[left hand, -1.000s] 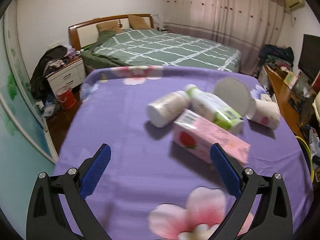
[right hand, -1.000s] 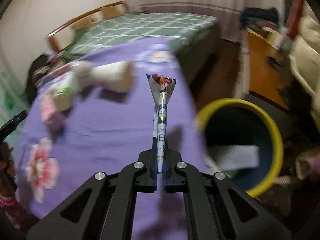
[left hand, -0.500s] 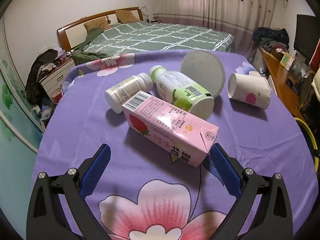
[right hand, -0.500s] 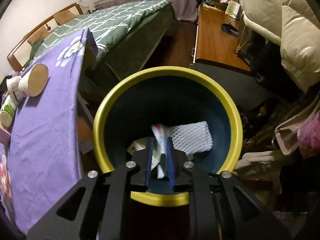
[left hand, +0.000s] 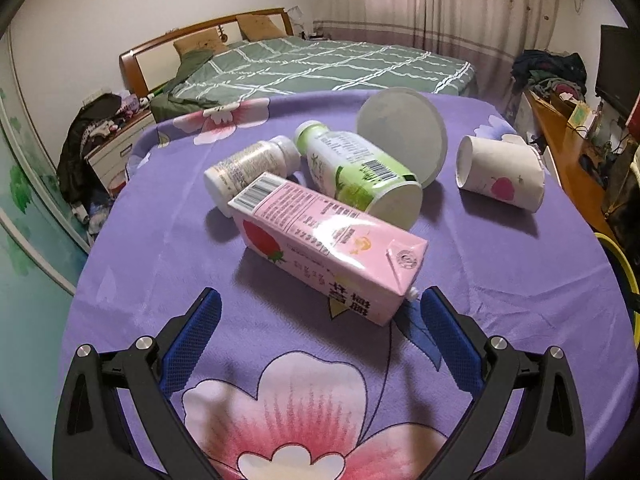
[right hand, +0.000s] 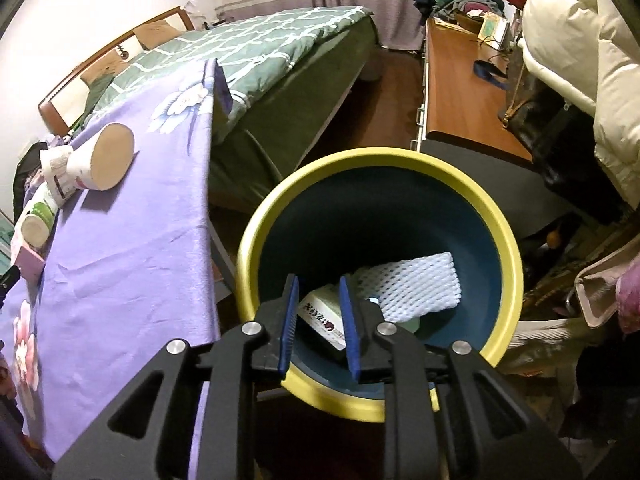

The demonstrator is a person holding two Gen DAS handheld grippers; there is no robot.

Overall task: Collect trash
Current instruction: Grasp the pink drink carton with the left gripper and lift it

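Left wrist view: left gripper point(left hand: 318, 320), jaws wide, faces pink carton point(left hand: 326, 245) on purple surface point(left hand: 160, 248). Right gripper point(right hand: 318, 312), jaws narrowly parted, empty, over yellow-rimmed bin point(right hand: 508, 240) beside surface.

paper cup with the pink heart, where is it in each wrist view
Left wrist view: the paper cup lies on its side at upper right of the purple tablecloth, open mouth facing left.
Right wrist view: the same cup sits at far left, its brown base toward the camera.
Shared landmark: the yellow-rimmed bin, only a sliver at the right edge in the left view.
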